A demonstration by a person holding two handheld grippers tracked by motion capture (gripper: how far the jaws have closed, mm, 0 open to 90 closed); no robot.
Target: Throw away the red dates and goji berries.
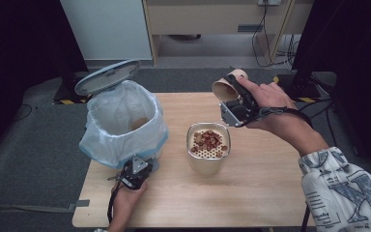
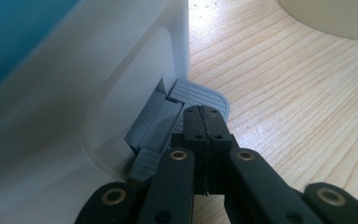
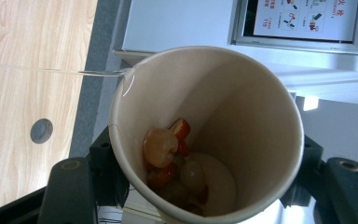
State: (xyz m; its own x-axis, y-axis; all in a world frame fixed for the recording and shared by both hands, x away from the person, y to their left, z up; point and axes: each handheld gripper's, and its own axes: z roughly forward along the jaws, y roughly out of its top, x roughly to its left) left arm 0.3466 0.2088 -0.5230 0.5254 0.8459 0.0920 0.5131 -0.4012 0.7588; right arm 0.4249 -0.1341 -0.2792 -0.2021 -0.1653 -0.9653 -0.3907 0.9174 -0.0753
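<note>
Left gripper (image 2: 204, 122): jaws pressed together, on grey ribbed pedal (image 2: 200, 95) of bag-lined white bin (image 1: 124, 123).
Right gripper (image 1: 235, 98): pinching tan paper cup (image 3: 207, 130), tilted sideways, food scraps (image 3: 175, 161) inside.

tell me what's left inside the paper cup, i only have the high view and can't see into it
Observer: The right gripper view looks straight into the paper cup. Red and pale fruit scraps lie at its bottom.
Operator: ok and on the other side, what's being touched down there
Observer: In the left gripper view, the left claw has its tip on the grey ribbed pedal at the foot of the bin.
Operator: is it gripping that
Observer: No. The jaws are shut against each other with nothing between them.
</note>
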